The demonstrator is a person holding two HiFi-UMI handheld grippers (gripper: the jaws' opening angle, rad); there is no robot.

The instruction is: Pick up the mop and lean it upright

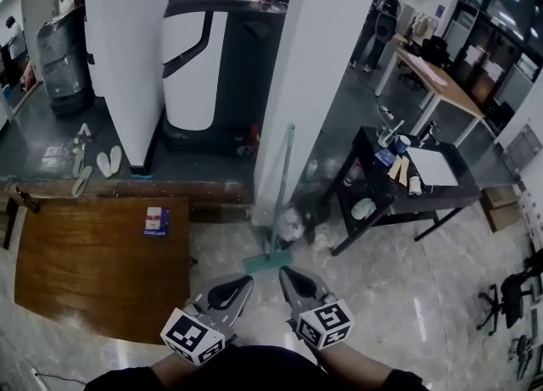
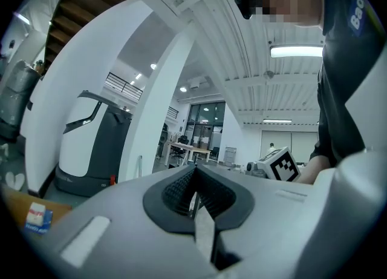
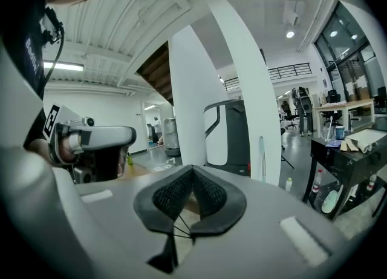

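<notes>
The mop [image 1: 282, 190] stands upright with its thin handle leaning against the white pillar [image 1: 318, 67] and its teal head [image 1: 267, 260] on the floor. The same handle [image 2: 140, 166] shows small in the left gripper view, and as a pale handle [image 3: 262, 157] against the pillar in the right gripper view. My left gripper [image 1: 247, 280] and right gripper [image 1: 283, 271] hover side by side just short of the mop head, apart from it. Both are shut with nothing between the jaws [image 2: 193, 173] [image 3: 192, 172].
A black table [image 1: 450, 196] with bottles and papers stands right of the mop, with bottles on the floor by its legs. A wooden table [image 1: 93, 262] with a small box [image 1: 155, 220] lies left. A large cleaning machine [image 1: 212, 58] sits behind the pillar.
</notes>
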